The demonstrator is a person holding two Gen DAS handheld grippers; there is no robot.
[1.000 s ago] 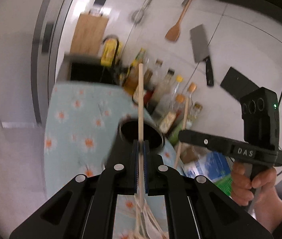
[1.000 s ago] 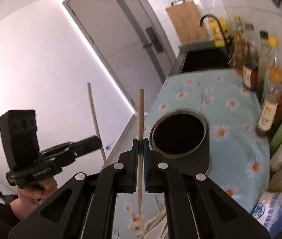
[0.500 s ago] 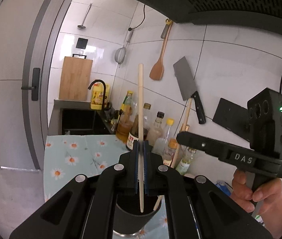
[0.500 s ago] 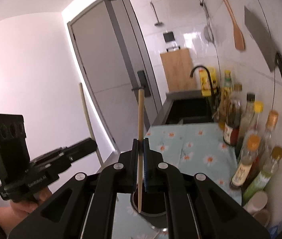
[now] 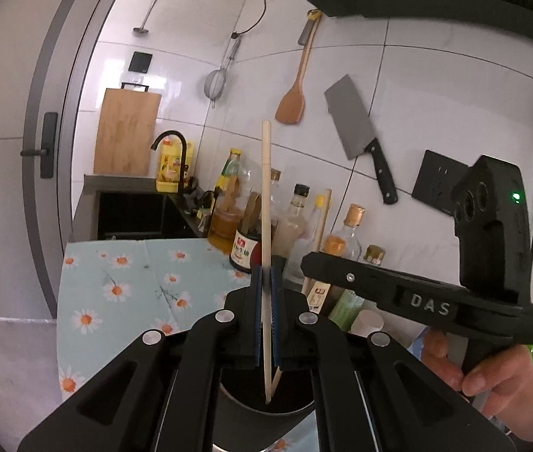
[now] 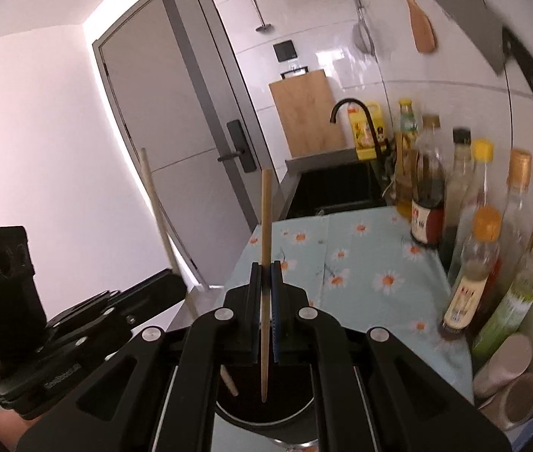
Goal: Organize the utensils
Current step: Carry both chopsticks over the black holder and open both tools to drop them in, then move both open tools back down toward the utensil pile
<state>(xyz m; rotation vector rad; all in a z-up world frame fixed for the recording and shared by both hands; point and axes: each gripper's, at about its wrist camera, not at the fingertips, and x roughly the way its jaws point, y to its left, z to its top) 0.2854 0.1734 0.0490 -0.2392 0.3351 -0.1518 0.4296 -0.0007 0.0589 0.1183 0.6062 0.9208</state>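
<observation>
While both tools are pressed together, each pinches one wooden chopstick held nearly upright. In the left wrist view, the left tool (image 5: 265, 312) occupies the lower centre of the frame and clamps the pale chopstick (image 5: 266, 203) near its lower third; the chopstick's lower tip sits inside the mouth of the dark cylindrical holder (image 5: 262, 418) at the bottom centre. A second stick leans inside that mouth beside the tip. The right tool appears at the right of this frame, gripped by the person's hand (image 5: 492, 373) at the lower right.

In the right wrist view, the right tool (image 6: 265, 312) at the lower centre clamps the darker chopstick (image 6: 265, 226), whose lower tip also hangs within the holder's opening. The left tool shows at the lower left of this frame, its pale chopstick rising toward the upper left.

The holder stands on the tabletop (image 6: 364, 260), which carries a light blue daisy-print cover. Bottles (image 6: 428, 196) line the right side of that frame against the tiled wall. A cleaver (image 5: 356, 132) and a wooden spatula (image 5: 292, 101) hang on the wall at the upper centre of the left wrist view.
</observation>
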